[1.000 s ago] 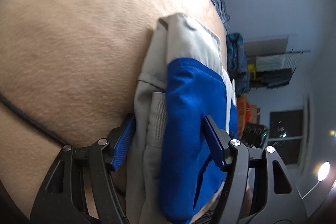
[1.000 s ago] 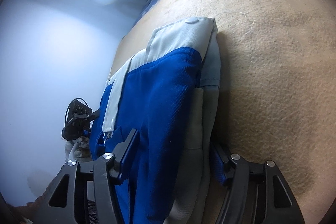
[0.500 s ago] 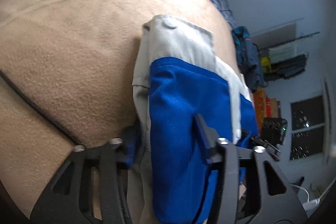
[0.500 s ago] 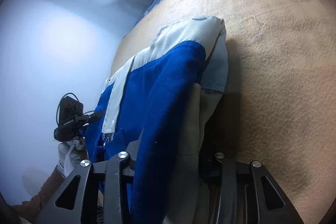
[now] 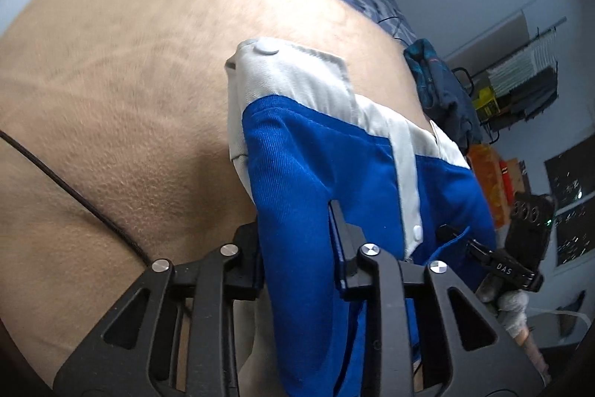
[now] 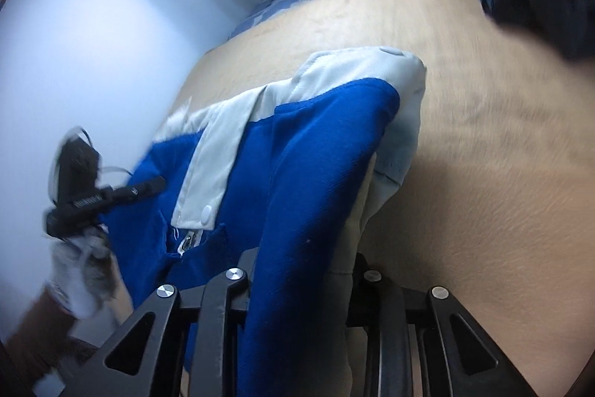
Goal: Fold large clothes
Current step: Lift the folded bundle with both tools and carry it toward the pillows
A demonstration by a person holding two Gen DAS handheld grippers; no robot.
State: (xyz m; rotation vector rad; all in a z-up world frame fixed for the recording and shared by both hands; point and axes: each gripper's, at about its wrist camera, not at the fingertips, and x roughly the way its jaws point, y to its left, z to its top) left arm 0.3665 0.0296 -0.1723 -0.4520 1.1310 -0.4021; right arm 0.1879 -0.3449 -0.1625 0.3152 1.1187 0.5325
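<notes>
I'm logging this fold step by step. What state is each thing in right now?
Blue and grey fabric jacket: bunched, partly lifted off the surface, a fold between each tool's fingers.
White snap button on the grey flap: unfastened.
Left tool: jaws closing on the jacket fabric.
Right tool: jaws closing on the jacket fabric.
Tan carpet-like surface: flat under the jacket.

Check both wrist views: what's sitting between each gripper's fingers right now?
Blue and grey garment in both. Left wrist view: left gripper closing, with a blue fold between its fingers. Right wrist view: right gripper closing, with blue and grey layers between its fingers.
</notes>
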